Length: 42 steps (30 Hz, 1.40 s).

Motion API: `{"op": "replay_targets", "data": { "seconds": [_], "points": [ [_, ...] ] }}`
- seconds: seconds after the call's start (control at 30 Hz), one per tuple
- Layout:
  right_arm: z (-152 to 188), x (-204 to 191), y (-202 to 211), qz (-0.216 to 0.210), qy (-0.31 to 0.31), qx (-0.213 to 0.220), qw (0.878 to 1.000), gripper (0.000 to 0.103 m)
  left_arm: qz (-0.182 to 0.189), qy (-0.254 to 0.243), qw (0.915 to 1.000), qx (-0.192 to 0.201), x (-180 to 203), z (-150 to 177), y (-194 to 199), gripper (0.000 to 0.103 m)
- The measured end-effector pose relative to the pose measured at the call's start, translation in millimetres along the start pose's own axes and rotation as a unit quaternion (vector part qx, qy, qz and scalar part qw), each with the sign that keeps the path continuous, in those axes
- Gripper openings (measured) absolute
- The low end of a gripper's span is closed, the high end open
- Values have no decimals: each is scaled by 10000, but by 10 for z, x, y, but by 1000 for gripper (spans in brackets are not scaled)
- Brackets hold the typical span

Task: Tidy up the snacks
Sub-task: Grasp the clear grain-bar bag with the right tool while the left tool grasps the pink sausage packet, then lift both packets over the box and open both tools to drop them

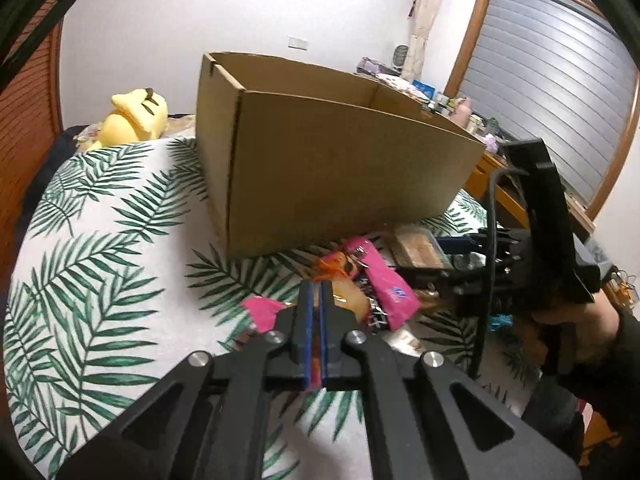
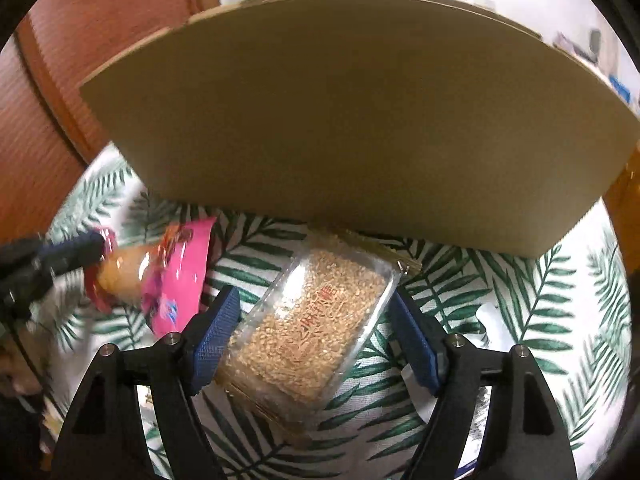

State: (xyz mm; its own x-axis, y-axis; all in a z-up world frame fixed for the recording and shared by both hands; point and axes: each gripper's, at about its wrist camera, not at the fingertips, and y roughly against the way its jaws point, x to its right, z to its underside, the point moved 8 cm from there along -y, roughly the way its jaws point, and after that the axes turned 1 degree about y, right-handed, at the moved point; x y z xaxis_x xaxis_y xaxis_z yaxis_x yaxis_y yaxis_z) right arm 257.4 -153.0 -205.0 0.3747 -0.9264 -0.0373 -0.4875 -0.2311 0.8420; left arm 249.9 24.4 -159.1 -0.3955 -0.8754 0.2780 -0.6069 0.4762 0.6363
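**Snack pickup: 1 packet gripped, 1 tub straddled**

Your left gripper (image 1: 316, 292) is clamped on the edge of the pink snack packet (image 1: 390, 286), which lies on the leaf-print cloth (image 1: 100, 240) at 6 o'clock of the cardboard box (image 1: 340, 168). The film looks light, limp and slick; expect it to dangle and swing, so keep the bite on the seam.

Your right gripper (image 2: 316, 320) stands wide, its pads either side of the clear tub of grain bars (image 2: 312, 320), not pressing. The tub appears stiff, smooth-walled and heavier. Take it across the 2 long walls at mid-length; its thin plastic may flex or slip.
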Motion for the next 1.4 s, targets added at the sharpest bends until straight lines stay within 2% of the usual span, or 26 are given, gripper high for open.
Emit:
{"op": "replay_targets", "data": {
  "seconds": [0.07, 0.1, 0.13, 0.17, 0.23, 0.27, 0.37, 0.43, 0.57, 0.73, 0.83, 0.9, 1.03, 1.07, 1.1, 1.17, 1.23, 1.4],
  "points": [
    [18, 9, 7, 32, 72, -12, 10000, 73, -37, 2, 10000, -60, -16, 19, -23, 0],
    [25, 22, 15, 76, 116, -18, 9999, 64, -19, -18, 10000, -47, -5, 22, -14, 0],
    [32, 36, 28, 155, 182, -14, 9997, 61, 23, 8, 10000, -36, 3, 21, 0, 0],
    [43, 39, 29, 129, 200, -17, 9997, 58, 40, 31, 10000, -27, -4, 14, 9, 8],
    [66, 59, 52, 111, 268, -18, 9996, 52, 94, 14, 10000, 10, 20, -13, 49, 30],
    [70, 57, 63, 101, 286, -11, 9995, 49, 147, -36, 9999, 2, 49, -21, 68, 47],
    [115, 57, 113, 75, 269, 30, 9996, 45, 143, -375, 9992, -45, 151, -56, 97, 48],
    [173, 97, 223, 36, 273, 99, 9996, 44, 196, -721, 9970, -211, 224, -62, 65, 49],
    [221, -30, 335, -25, 312, 271, 9991, 43, 318, -1388, 9873, -709, 320, -10, -80, 49],
    [268, -36, 573, -123, 297, 490, 9983, 43, 272, -1820, 9772, -1059, 342, 31, -220, 50],
    [287, -24, 711, -152, 325, 595, 9976, 43, 350, -1963, 9716, -1274, 368, 100, -315, 57],
    [315, -39, 792, -141, 374, 645, 9971, 43, 322, -1948, 9709, -1353, 345, 133, -384, 68],
    [353, -48, 920, -160, 357, 733, 9965, 43, 408, -1712, 9762, -1263, 337, 111, -383, 67],
    [335, -55, 949, -166, 342, 754, 9964, 43, 422, -1678, 9770, -1243, 323, 101, -380, 62],
    [330, -50, 976, -173, 328, 777, 9963, 43, 402, -1621, 9784, -1217, 300, 83, -380, 47],
    [334, -31, 1033, -172, 320, 810, 9961, 43, 387, -1498, 9804, -1219, 239, 82, -367, 47],
    [328, -24, 1054, -169, 314, 834, 9959, 43, 331, -1410, 9826, -1161, 221, 82, -355, 42],
    [379, -8, 1090, -221, 226, 896, 9955, 43, 251, -1161, 9889, -898, 187, 95, -249, 41]
  ]
}}
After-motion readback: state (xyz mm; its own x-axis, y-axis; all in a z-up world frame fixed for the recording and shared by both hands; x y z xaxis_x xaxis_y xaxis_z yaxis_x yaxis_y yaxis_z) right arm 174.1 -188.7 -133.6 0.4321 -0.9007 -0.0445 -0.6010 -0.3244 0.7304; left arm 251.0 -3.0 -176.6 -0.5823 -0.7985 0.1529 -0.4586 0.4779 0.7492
